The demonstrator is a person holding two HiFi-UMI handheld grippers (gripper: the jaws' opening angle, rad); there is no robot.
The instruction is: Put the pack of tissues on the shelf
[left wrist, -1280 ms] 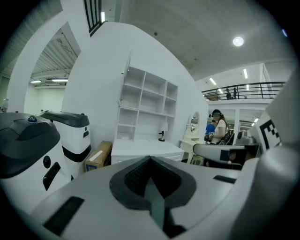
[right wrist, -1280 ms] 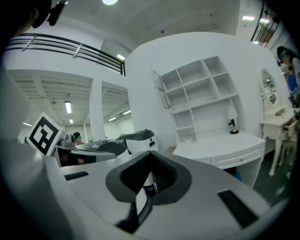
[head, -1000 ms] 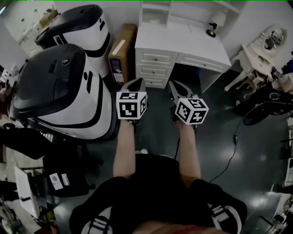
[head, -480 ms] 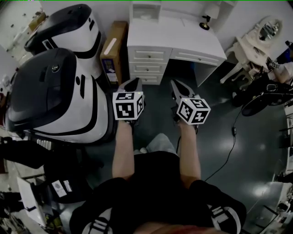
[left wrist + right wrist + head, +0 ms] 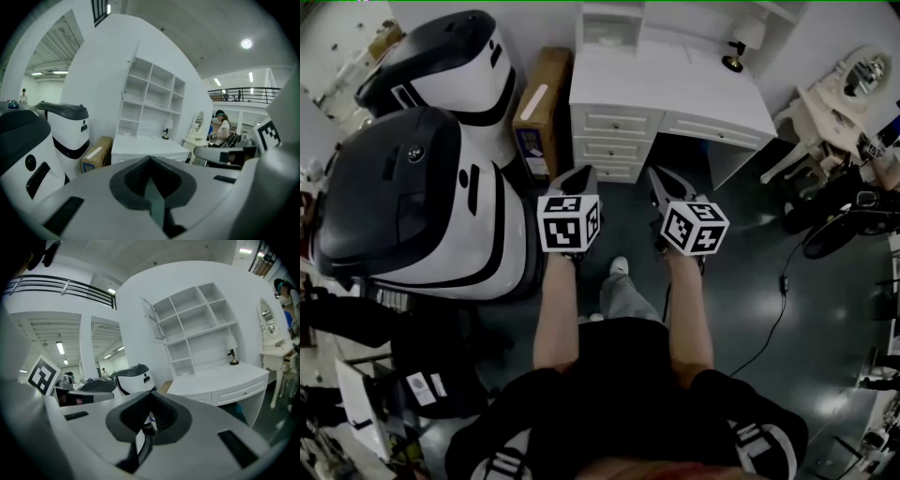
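No pack of tissues shows in any view. Both grippers are held side by side at waist height, pointing at a white desk [image 5: 675,84] that carries a white cubby shelf [image 5: 609,23]. The left gripper [image 5: 581,172] has its jaws together with nothing between them; the shelf [image 5: 150,93] stands straight beyond its tips [image 5: 150,158]. The right gripper [image 5: 659,175] is shut too. In the slit behind its tips [image 5: 151,393] a white sliver with blue print shows; I cannot tell what it is. The shelf cubbies [image 5: 197,319] look bare.
Two big white-and-black machines [image 5: 422,197] [image 5: 450,66] stand at the left. A cardboard box [image 5: 542,103] leans between them and the desk. A small lamp [image 5: 733,64] sits on the desk. A vanity with a mirror [image 5: 862,75] and a floor cable [image 5: 778,309] are at the right. Another person [image 5: 221,131] stands far off.
The person has stepped forward: a leg and shoe now show under the grippers. Both grippers stay shut and side by side, carried a little toward the desk.
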